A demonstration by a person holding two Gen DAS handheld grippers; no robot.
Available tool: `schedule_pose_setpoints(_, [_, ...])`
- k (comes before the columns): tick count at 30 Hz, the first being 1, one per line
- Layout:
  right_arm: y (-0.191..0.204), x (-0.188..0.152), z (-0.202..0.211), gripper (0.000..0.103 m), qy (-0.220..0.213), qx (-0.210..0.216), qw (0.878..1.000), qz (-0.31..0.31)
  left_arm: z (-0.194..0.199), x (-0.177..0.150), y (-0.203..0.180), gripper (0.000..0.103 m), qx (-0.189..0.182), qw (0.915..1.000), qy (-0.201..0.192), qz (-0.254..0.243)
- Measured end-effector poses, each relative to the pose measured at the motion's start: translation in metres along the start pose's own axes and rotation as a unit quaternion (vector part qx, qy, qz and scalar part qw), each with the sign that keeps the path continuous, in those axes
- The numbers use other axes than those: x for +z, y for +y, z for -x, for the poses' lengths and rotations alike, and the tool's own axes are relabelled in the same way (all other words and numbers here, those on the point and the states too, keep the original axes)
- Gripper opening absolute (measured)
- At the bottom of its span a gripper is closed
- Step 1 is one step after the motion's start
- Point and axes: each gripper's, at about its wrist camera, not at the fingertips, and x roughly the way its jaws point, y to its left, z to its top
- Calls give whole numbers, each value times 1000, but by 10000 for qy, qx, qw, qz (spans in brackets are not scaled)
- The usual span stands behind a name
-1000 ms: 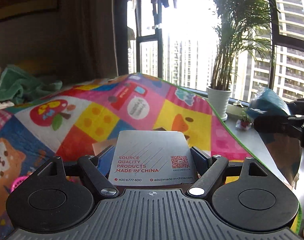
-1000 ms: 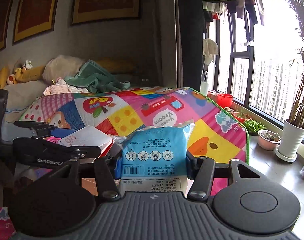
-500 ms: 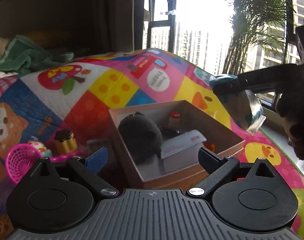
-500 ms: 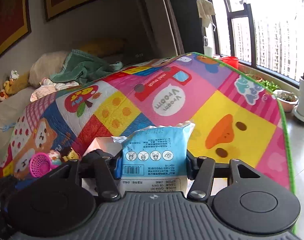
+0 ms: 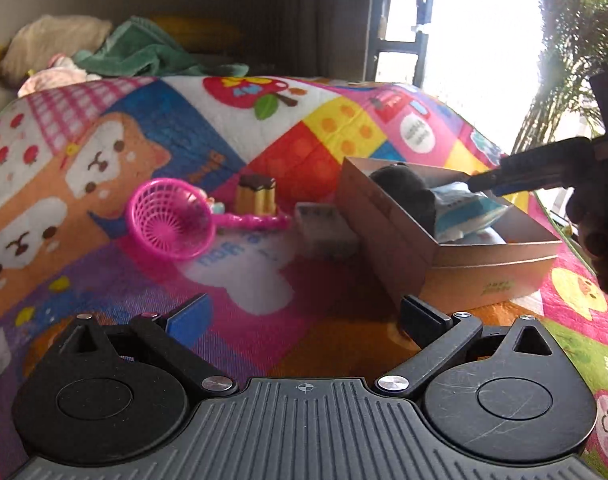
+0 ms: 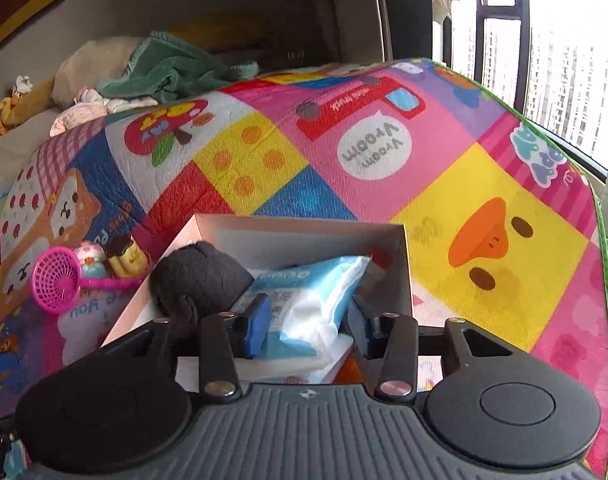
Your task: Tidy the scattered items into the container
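The right gripper [image 6: 305,330] is closed on the blue tissue pack [image 6: 304,292], its blue pads [image 6: 258,330] pressing the pack's near end from both sides. The pack is already inside the cardboard box [image 6: 403,264], lying over a white flat carton and just beside a dark plush toy [image 6: 198,280] at about 9 o'clock from it. I judge the pack to be light and soft; its plastic film is a little slippery and the body gives under pressure, so a hold across the narrow sides is the better one. It is not fragile, and a short drop would do it no harm.

The left gripper [image 5: 305,314] is empty: its jaws are opening and stand wide, with only the colourful play mat [image 5: 244,280] between them. In its view the box [image 5: 495,276] sits at 2 o'clock. The scattered items are at 11 o'clock: a pink toy strainer [image 5: 170,220], a small pudding toy [image 5: 257,195] just behind its handle, and a small white packet [image 5: 323,228] close to the box wall. The strainer looks light and stiff; its thin handle or rim seems the natural place to pinch. The pudding toy looks small and smooth, so it may slip.
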Motion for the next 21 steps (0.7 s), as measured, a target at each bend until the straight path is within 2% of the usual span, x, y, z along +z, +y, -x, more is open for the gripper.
schedule_pose_setpoints(2, [7, -6, -3, 39, 306, 28, 9992, 242, -2, -3, 2, 102, -62, 9999, -29, 122])
schedule_pose_setpoints(4, [19, -12, -7, 39, 538, -132, 9966, 609, -2, -5, 3, 102, -111, 9998, -49, 167])
schedule_pose_setpoints(6, [29, -11, -6, 39, 569, -298, 9943, 847, 0, -6, 7, 103, -151, 9994, -128, 281])
schedule_pose_setpoints(8, [37, -1, 4, 40, 386, -344, 9947, 890, 2, -7, 11, 103, -139, 9987, -149, 462])
schedule_pose_setpoints(11, [57, 23, 23, 40, -29, -1, 9961, 885, 1, -7, 16, 103, -81, 9977, -138, 658])
schedule_pose_setpoints(14, [90, 43, 23, 40, -109, 373, 9934, 1078, 2, -7, 18, 103, -65, 9972, -160, 723])
schedule_pose_setpoints(19, [146, 61, -21, 40, 476, 938, 9889, 1049, 7, -8, 16, 103, 137, 9968, -320, 723])
schedule_pose_setpoints(21, [162, 66, -42, 42, 683, 1022, 9881, 926, 14, -9, 20, 103, 523, 9928, -587, 902])
